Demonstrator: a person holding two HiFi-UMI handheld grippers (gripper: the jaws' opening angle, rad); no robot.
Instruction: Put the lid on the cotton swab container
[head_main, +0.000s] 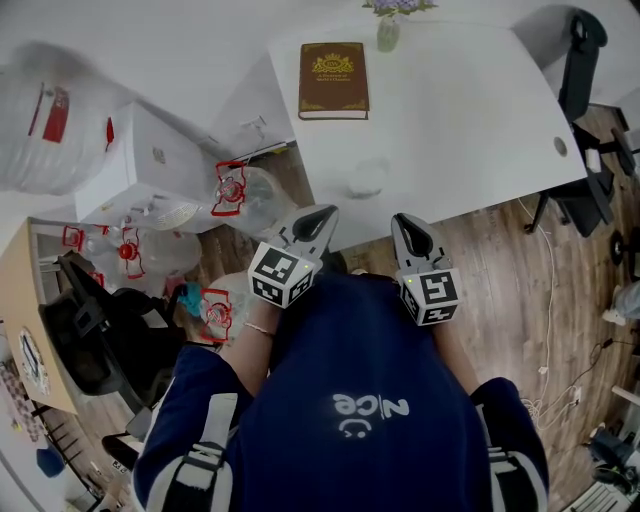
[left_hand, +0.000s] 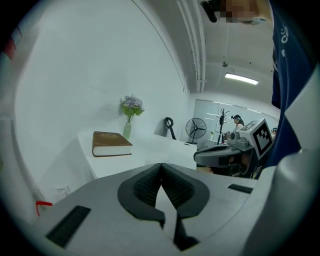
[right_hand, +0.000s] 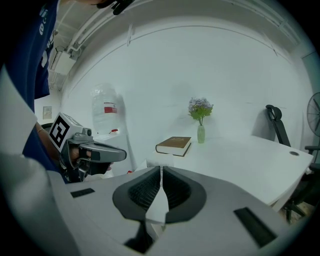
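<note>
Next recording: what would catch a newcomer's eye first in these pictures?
The brown hardcover book with a gold emblem stands out most, lying at the far left end of the white table, beside a small vase of purple flowers. Nearer the camera, the left gripper and right gripper are held side by side against the person's chest. Their fingers are pressed together on nothing.

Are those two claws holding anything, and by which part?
Nothing is held: the left gripper and the right gripper are both shut, with nothing between their jaws.
</note>
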